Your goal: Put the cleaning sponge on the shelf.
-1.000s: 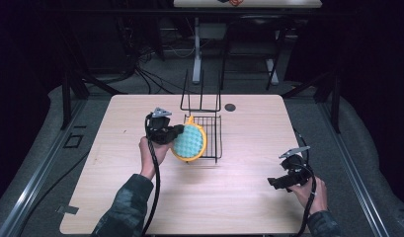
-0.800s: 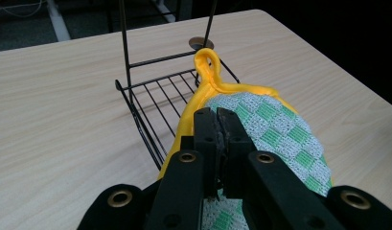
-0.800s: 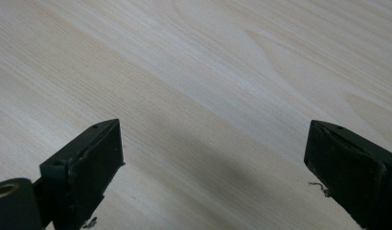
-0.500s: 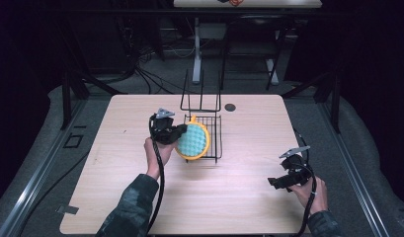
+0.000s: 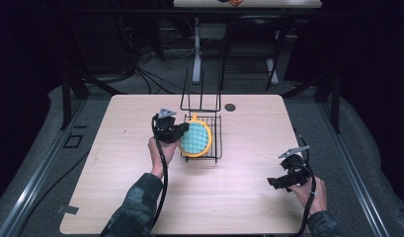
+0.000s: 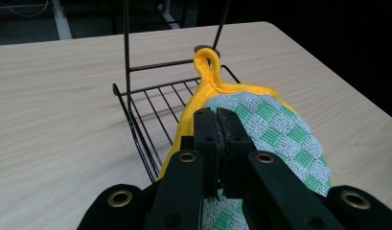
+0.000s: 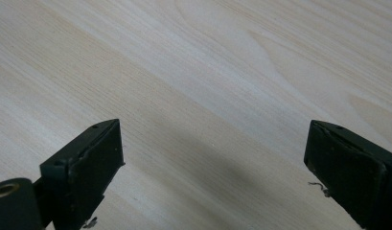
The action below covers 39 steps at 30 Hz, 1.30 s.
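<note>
High view: left claw (image 5: 182, 131) pinches potholder (image 5: 197, 138) over rack (image 5: 214, 143).

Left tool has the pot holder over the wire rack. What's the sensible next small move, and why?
Probably lower the pot holder further into the wire rack. The left tool is shut on its yellow edge, and it hangs at the rack's near-left side, tilted, not yet resting flat. The right tool is open over the table, idle.

A pale wooden table (image 5: 115, 197) carries a black wire rack (image 5: 214, 133) near the middle of its far edge, with a small dark disc (image 5: 230, 107) just beside it toward the far right corner.
</note>
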Tool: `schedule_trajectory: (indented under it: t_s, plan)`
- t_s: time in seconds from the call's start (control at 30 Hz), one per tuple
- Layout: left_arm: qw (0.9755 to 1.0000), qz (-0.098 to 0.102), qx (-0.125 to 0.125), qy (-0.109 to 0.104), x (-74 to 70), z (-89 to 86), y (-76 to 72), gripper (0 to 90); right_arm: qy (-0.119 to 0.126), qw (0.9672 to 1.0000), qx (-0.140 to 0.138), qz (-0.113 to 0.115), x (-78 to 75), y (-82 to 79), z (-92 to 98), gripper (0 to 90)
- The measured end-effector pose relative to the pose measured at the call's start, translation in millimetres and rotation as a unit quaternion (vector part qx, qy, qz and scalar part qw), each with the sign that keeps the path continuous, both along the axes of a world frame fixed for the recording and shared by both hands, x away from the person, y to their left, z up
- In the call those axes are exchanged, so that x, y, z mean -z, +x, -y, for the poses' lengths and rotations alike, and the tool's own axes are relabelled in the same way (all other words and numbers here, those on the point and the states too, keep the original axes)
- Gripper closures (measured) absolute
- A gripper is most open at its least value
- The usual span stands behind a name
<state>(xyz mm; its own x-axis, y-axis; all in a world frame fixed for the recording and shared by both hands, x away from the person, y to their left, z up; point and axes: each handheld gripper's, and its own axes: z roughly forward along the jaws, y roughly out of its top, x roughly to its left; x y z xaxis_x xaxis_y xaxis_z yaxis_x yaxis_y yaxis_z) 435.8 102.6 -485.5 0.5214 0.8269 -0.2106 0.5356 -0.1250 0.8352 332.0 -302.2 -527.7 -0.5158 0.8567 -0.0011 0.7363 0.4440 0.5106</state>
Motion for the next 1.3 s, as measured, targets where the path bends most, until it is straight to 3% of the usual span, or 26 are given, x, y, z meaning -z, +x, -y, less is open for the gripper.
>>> schedule_trajectory:
  t_s: [0.23, 0.5, 0.63, 0.73, 1.3]
  plan:
    - [0.9999, -0.003, -0.011, -0.004, 11.3, 7.7, 6.8, 88.3, -0.011, 0.9999, -0.007, -0.002, 0.9, -0.2, -1.4, 6.0]
    - [0.9999, -0.004, -0.016, 0.001, 19.1, 15.5, 12.1, 88.2, -0.002, 1.0, -0.005, -0.002, 2.1, -0.5, -1.4, 6.1]
    - [0.9998, -0.004, -0.017, 0.005, 24.0, 21.4, 15.9, 88.2, -0.01, 0.9999, -0.008, -0.002, 1.3, -0.2, -0.8, 6.3]
    - [0.9998, -0.017, -0.007, 0.011, 30.5, 26.0, 22.1, 88.2, -0.009, 0.9999, -0.009, -0.004, 2.0, -0.9, -2.7, 7.1]
    - [0.9989, -0.04, -0.016, 0.021, 45.3, 32.9, 35.9, 83.2, -0.007, 0.9999, -0.009, -0.007, 2.9, -1.2, -2.7, 7.0]
